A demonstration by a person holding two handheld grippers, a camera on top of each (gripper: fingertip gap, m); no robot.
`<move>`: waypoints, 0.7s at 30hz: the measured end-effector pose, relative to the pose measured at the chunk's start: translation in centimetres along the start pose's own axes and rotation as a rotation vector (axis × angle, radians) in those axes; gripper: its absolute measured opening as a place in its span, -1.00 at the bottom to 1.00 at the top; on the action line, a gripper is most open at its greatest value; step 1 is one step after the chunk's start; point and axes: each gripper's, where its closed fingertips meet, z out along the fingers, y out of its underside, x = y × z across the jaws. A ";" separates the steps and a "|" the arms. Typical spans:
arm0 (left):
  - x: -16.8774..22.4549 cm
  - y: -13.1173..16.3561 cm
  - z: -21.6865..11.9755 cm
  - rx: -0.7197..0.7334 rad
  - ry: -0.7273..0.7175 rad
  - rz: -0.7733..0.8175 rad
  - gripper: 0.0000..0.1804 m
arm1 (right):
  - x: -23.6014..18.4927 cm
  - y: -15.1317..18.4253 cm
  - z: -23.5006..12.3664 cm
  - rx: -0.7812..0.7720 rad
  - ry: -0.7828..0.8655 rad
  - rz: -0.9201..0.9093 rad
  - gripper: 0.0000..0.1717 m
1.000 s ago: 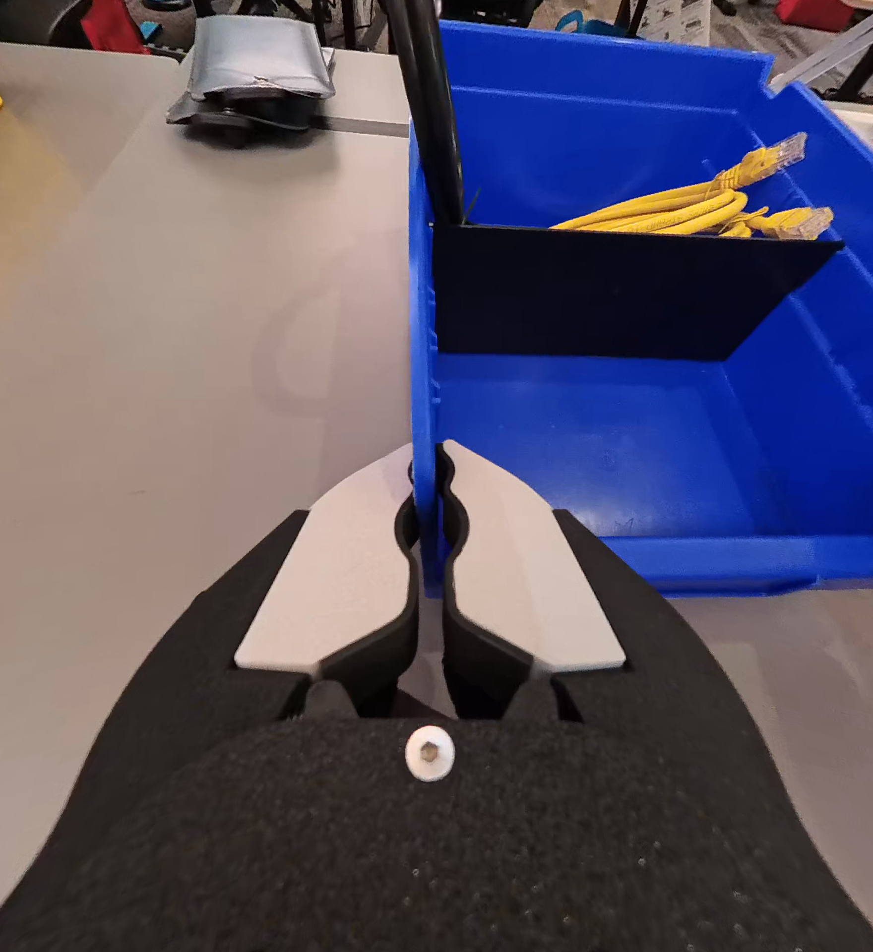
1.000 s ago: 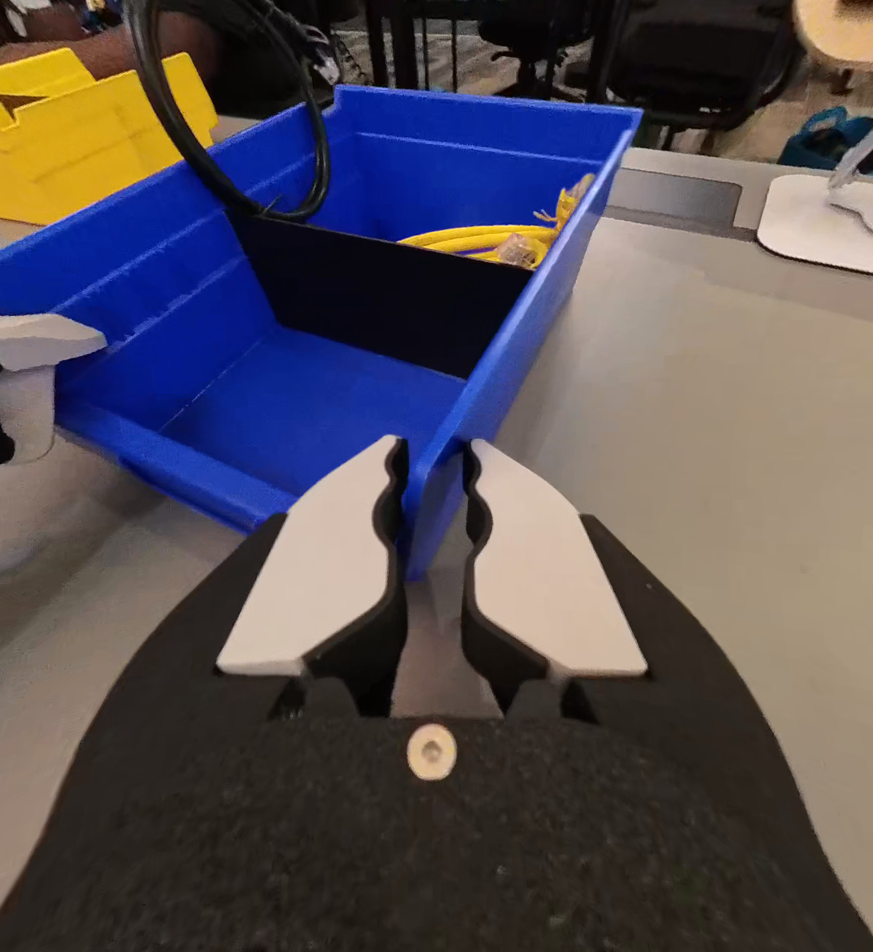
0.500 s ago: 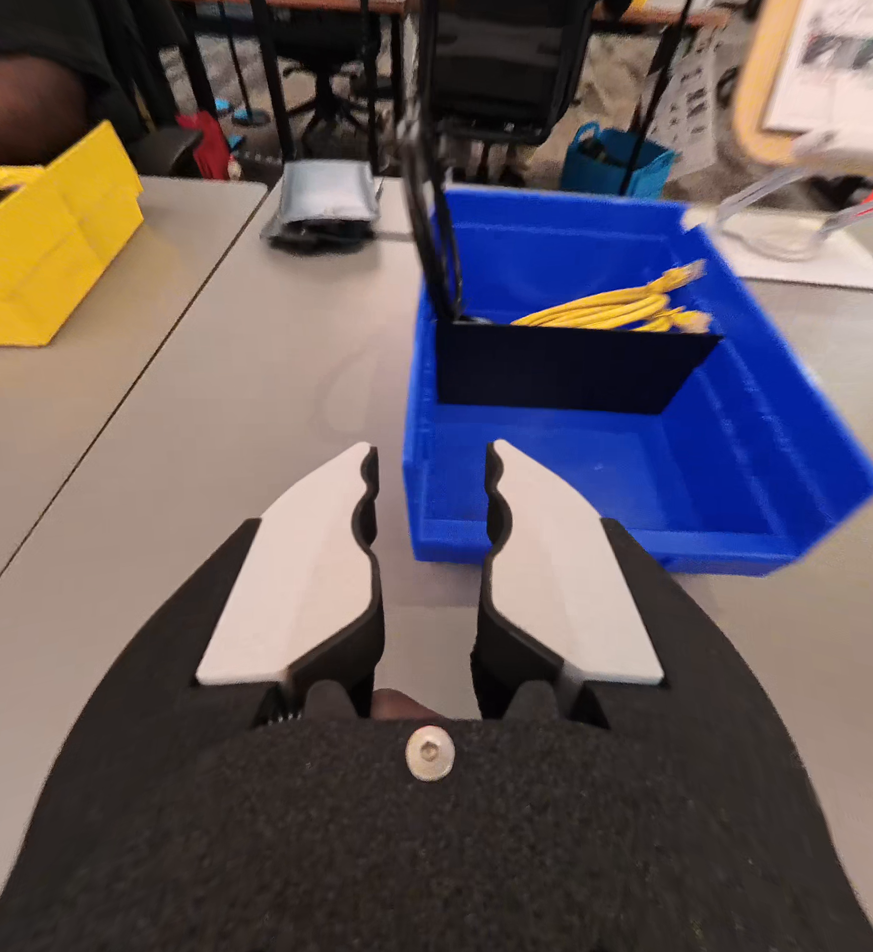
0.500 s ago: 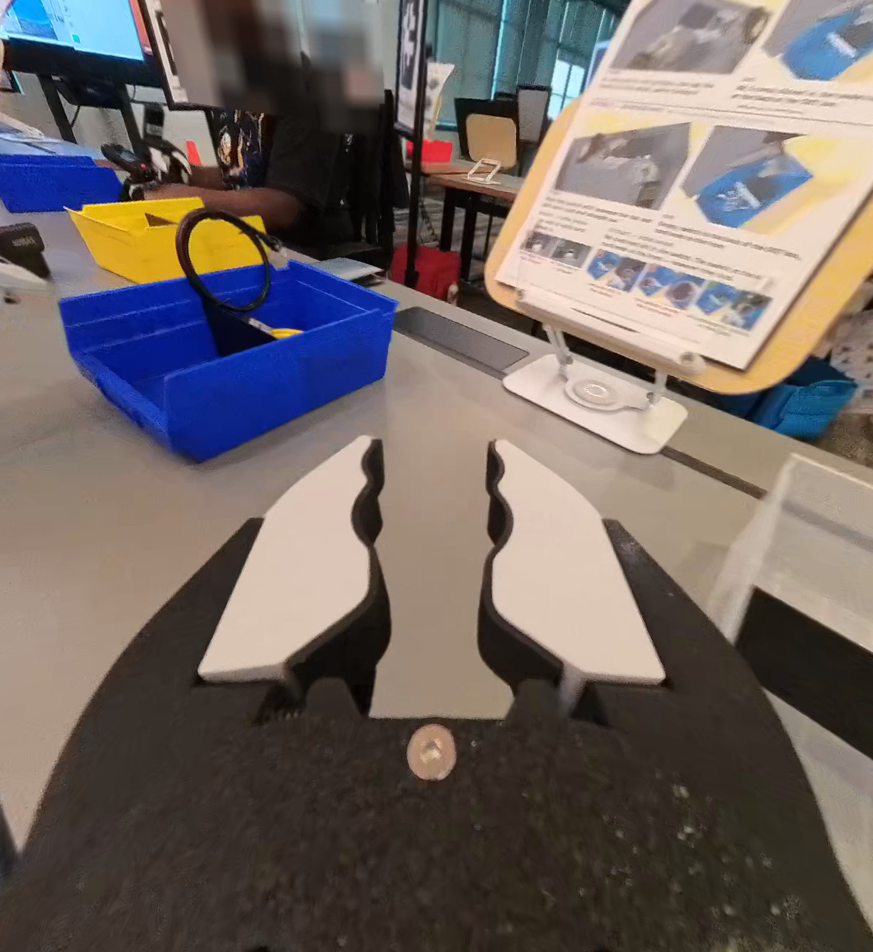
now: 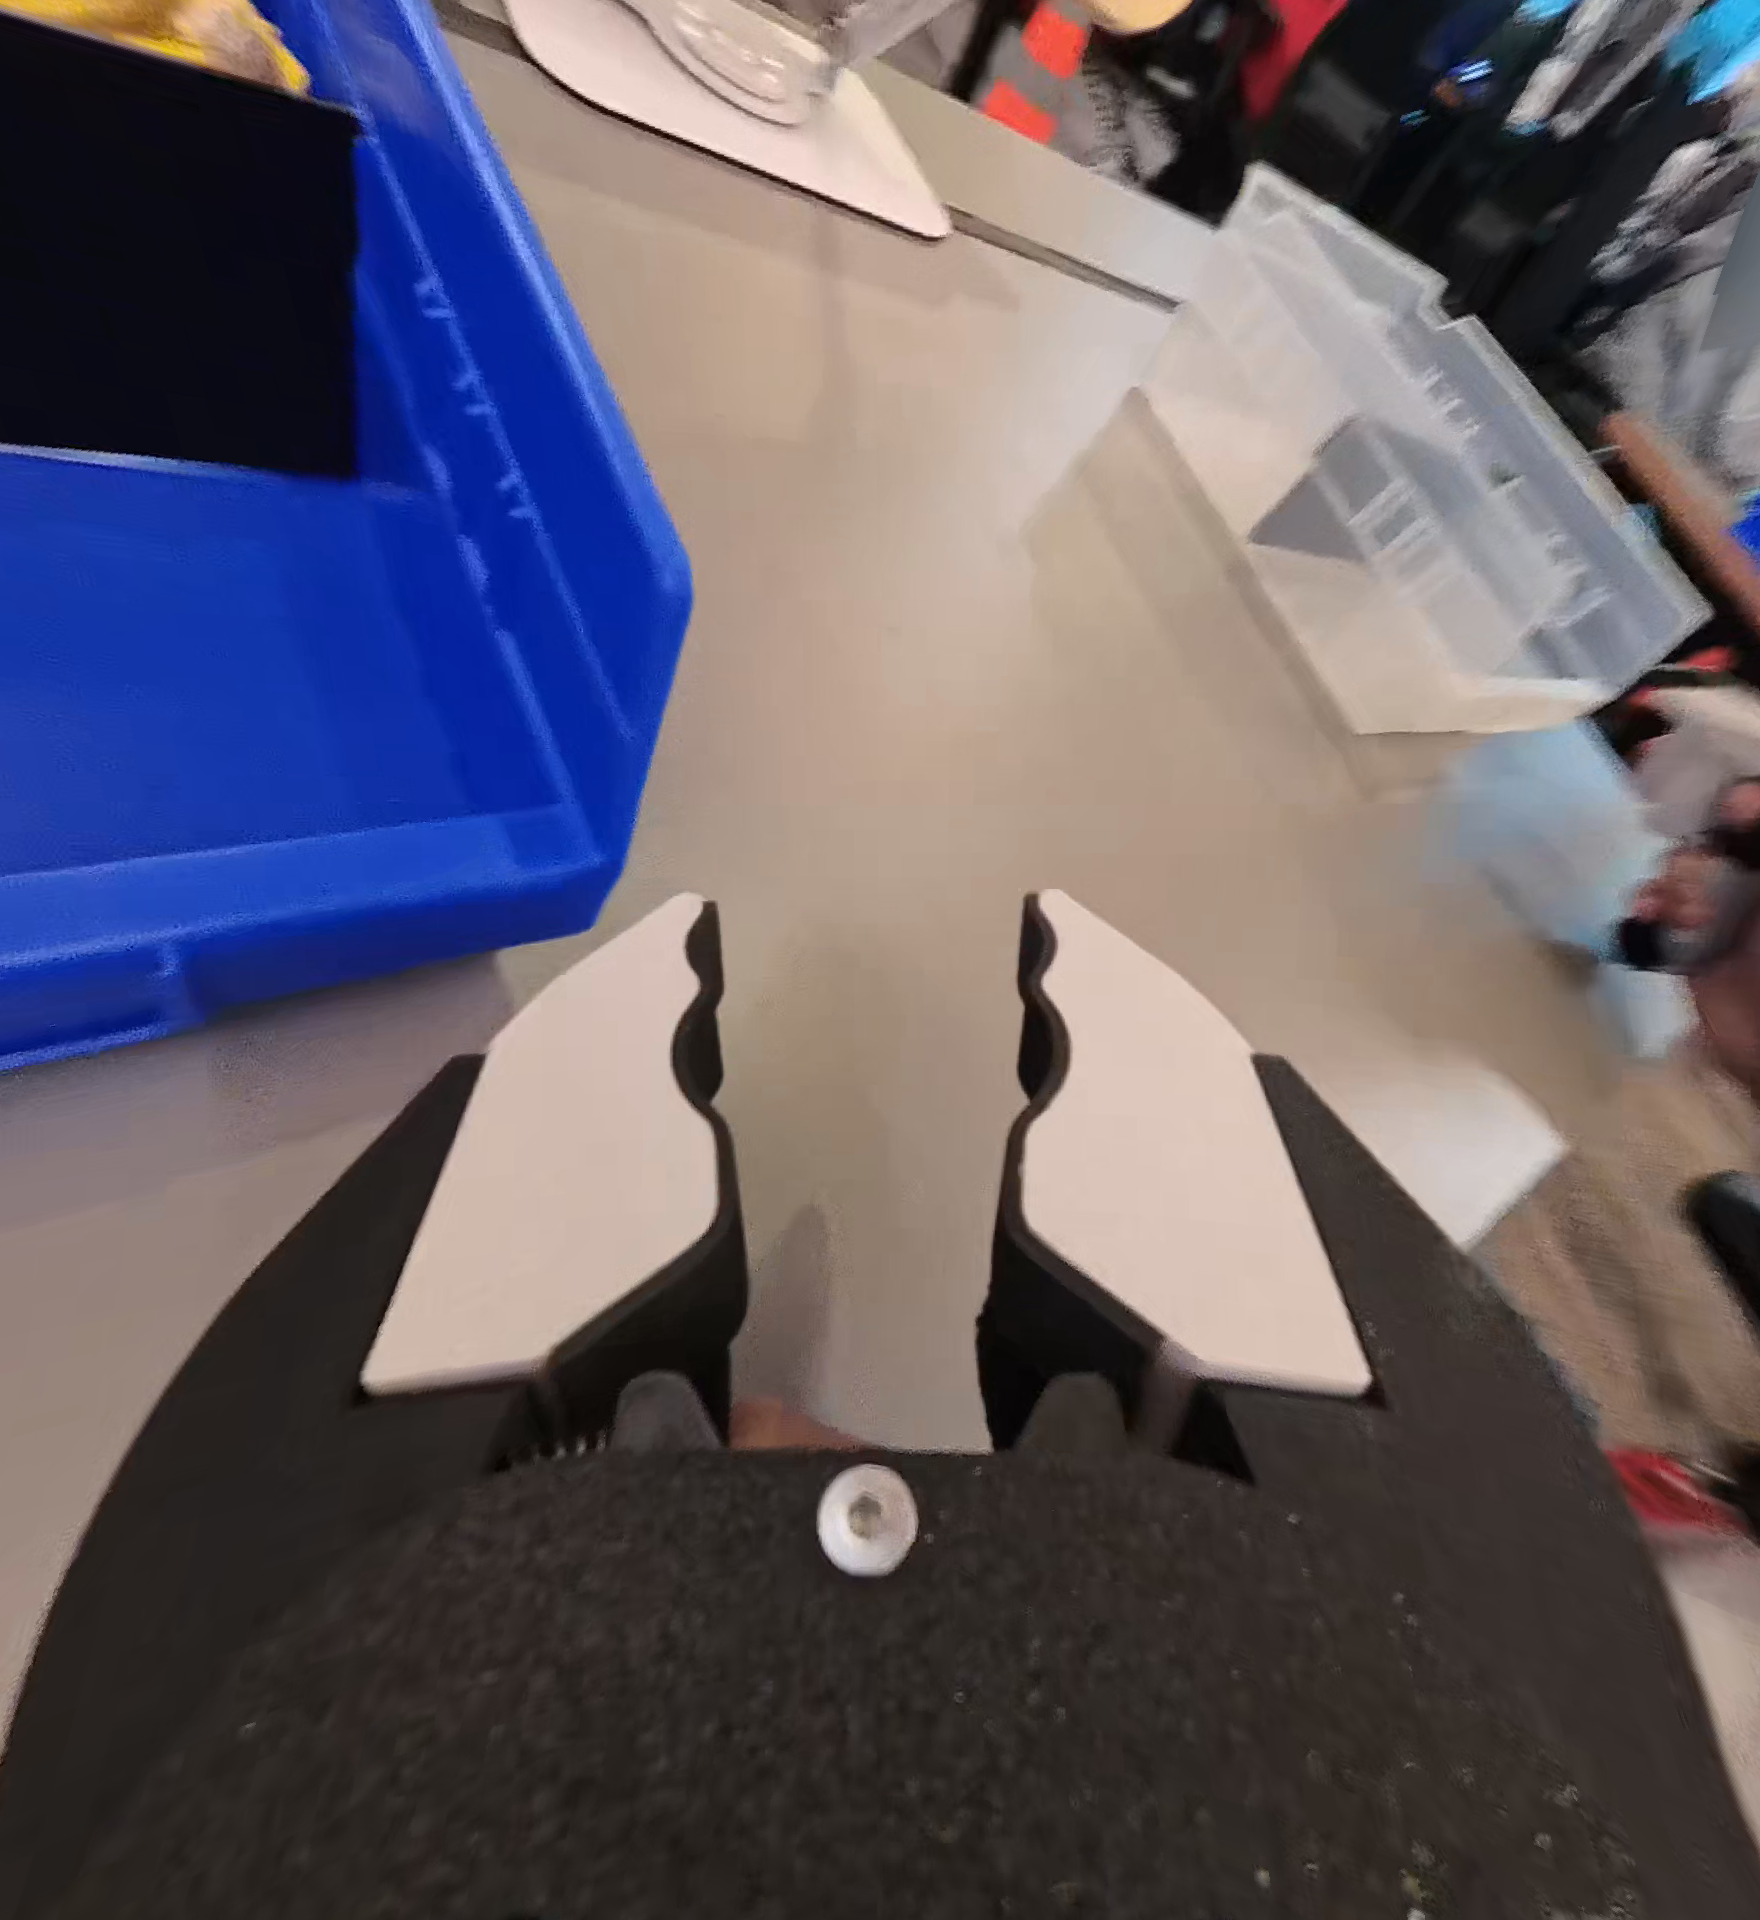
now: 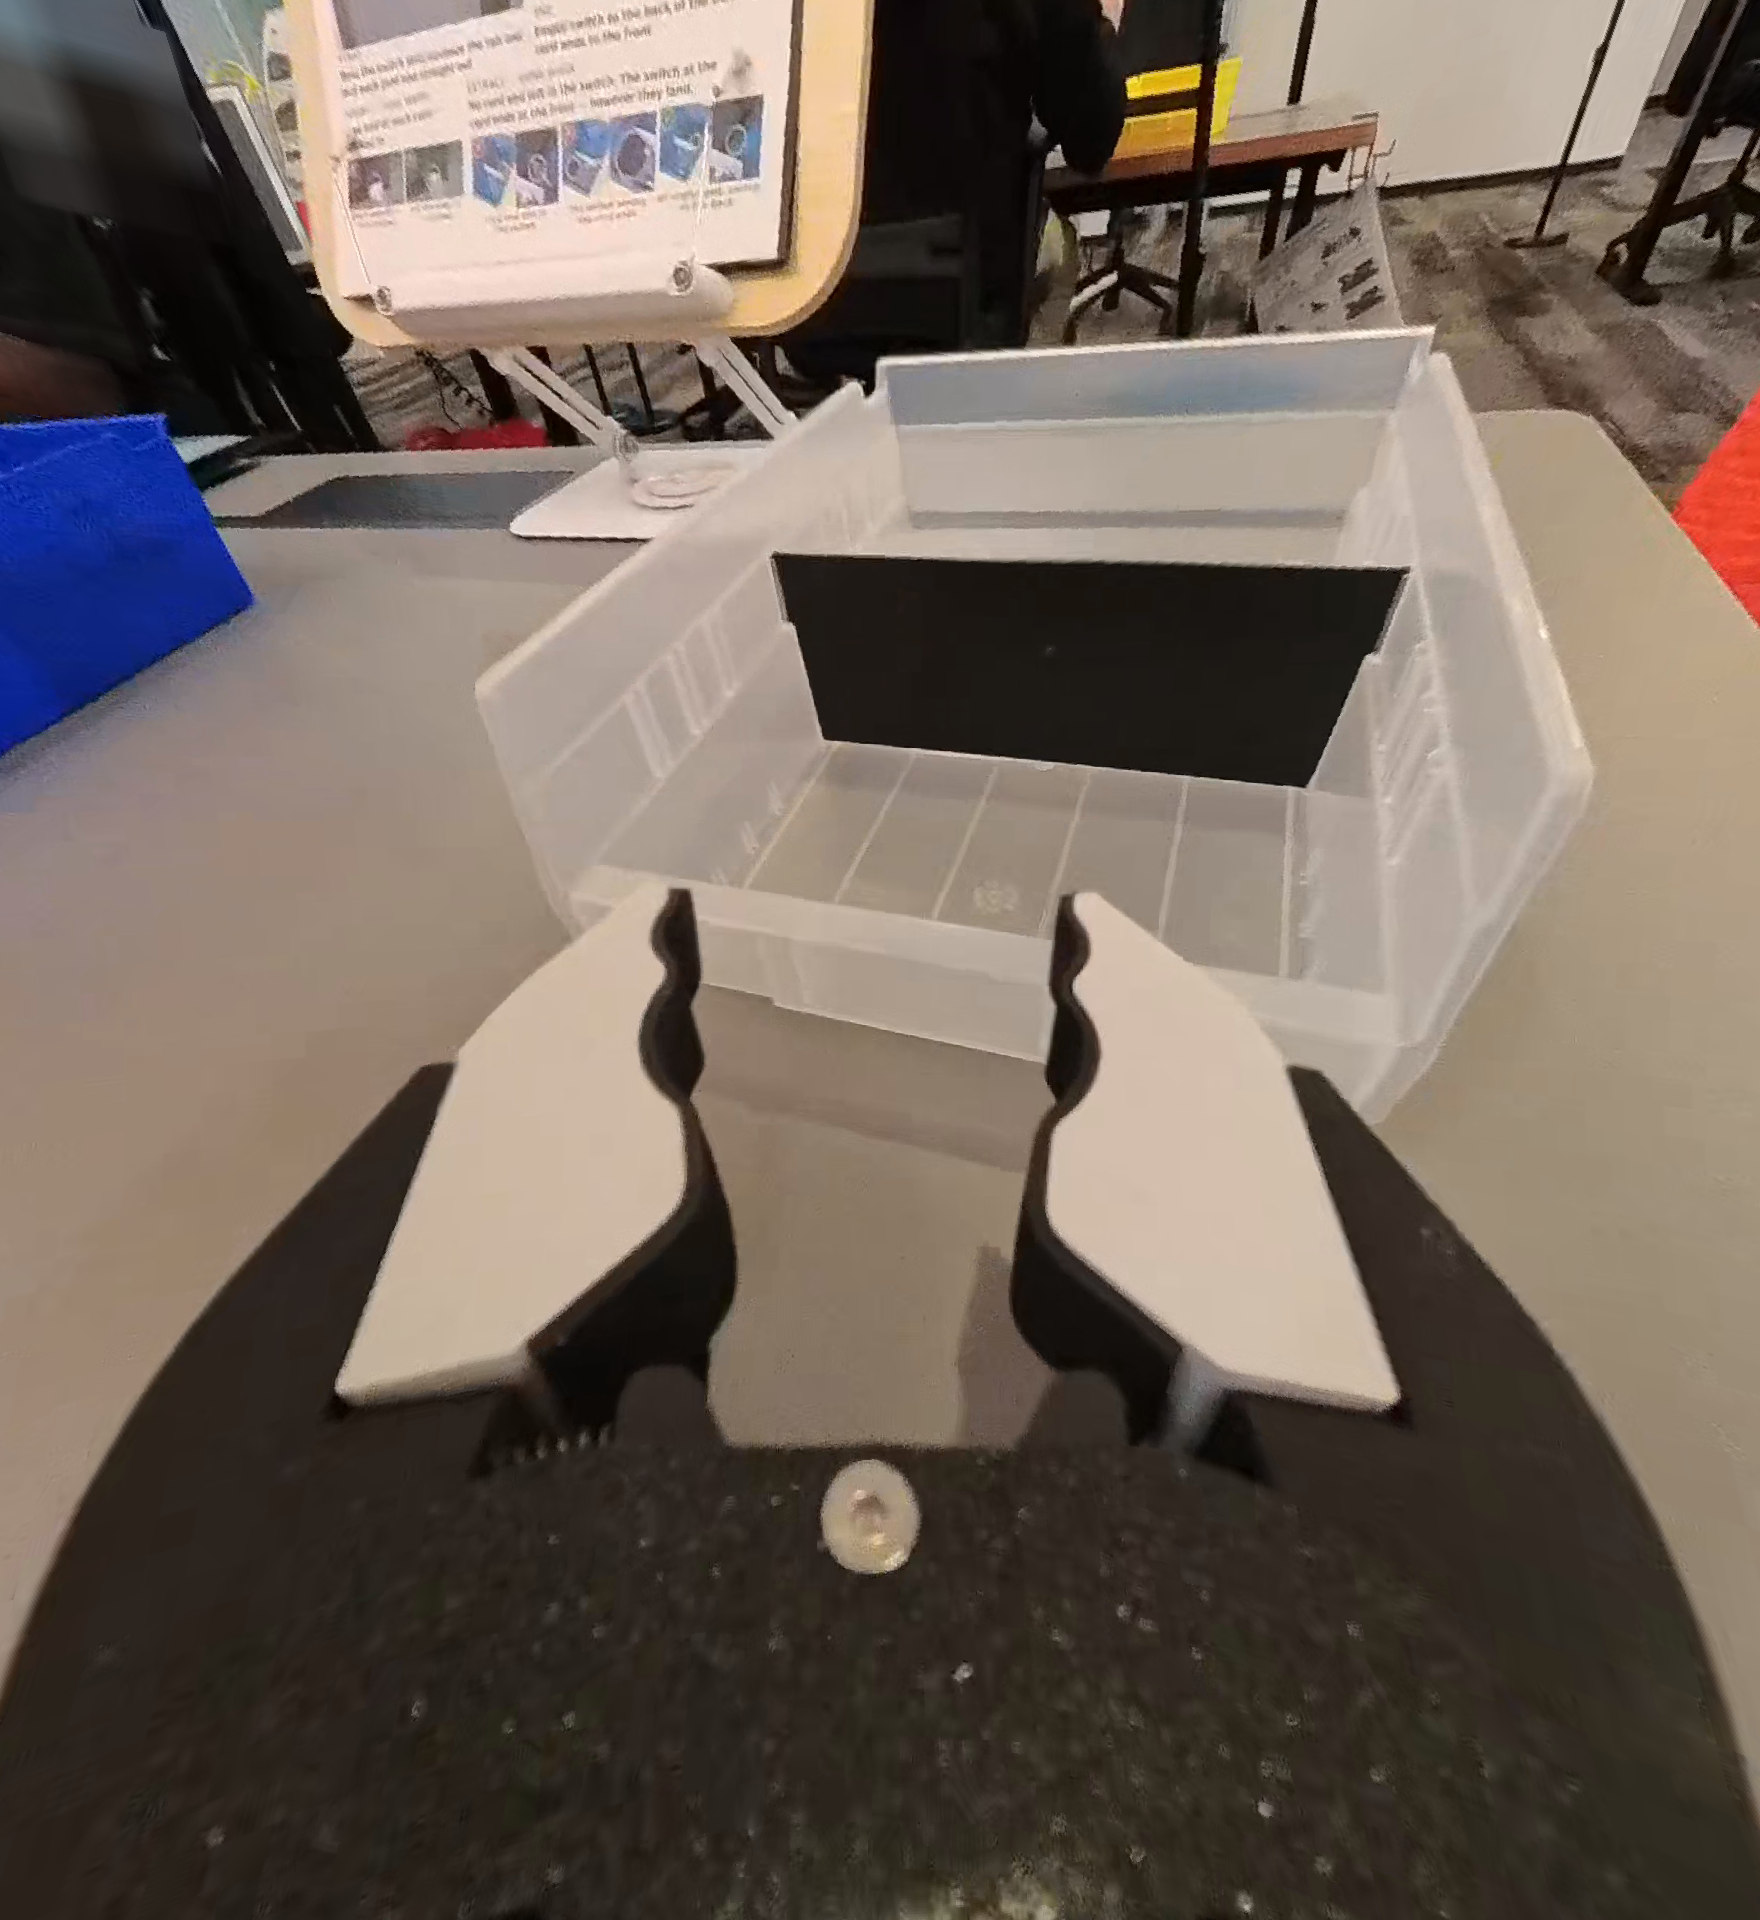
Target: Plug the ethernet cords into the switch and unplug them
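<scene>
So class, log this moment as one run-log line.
left gripper: open, empty | right gripper: open, facing clear bin | blue bin: left

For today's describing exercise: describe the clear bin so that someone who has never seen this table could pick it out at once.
On the grey table, look right of the blue bin, straight ahead of the open right gripper. The clear bin sits there, see-through where its neighbour is solid blue. A black divider crosses it, and its front compartment is empty.
</scene>
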 end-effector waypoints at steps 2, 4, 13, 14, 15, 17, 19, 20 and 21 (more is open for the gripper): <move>0.3 -0.5 -0.2 -0.018 0.052 -0.026 -0.36 | -0.1 -0.2 -0.2 0.006 0.006 -0.032 -0.25; -1.0 -0.8 -0.2 0.004 -0.021 -0.005 -0.32 | -0.1 -0.6 -0.1 0.009 0.017 -0.050 -0.27; -3.0 -1.0 -0.7 0.159 -0.143 0.142 -0.50 | -0.8 -0.9 0.3 0.055 -0.038 0.002 -0.35; -2.8 -0.7 -0.6 0.142 -0.120 0.134 -0.50 | -1.0 -0.8 0.2 0.056 -0.040 -0.015 -0.35; -2.5 -0.4 -0.4 0.126 -0.096 0.121 -0.47 | -1.1 -0.7 0.1 0.051 -0.036 -0.033 -0.35; -1.9 0.0 -0.1 0.110 -0.057 0.091 -0.39 | -1.3 -0.2 0.1 0.030 -0.029 -0.057 -0.37; -1.8 0.6 0.3 0.068 -0.057 0.089 -0.39 | -1.4 -0.1 0.1 0.026 -0.023 -0.067 -0.38; -1.8 0.9 0.5 0.041 -0.061 0.101 -0.39 | -1.5 -0.2 0.1 0.031 -0.026 -0.070 -0.38; -1.9 1.1 0.6 0.026 -0.069 0.111 -0.39 | -1.5 -0.2 0.1 0.032 -0.029 -0.072 -0.38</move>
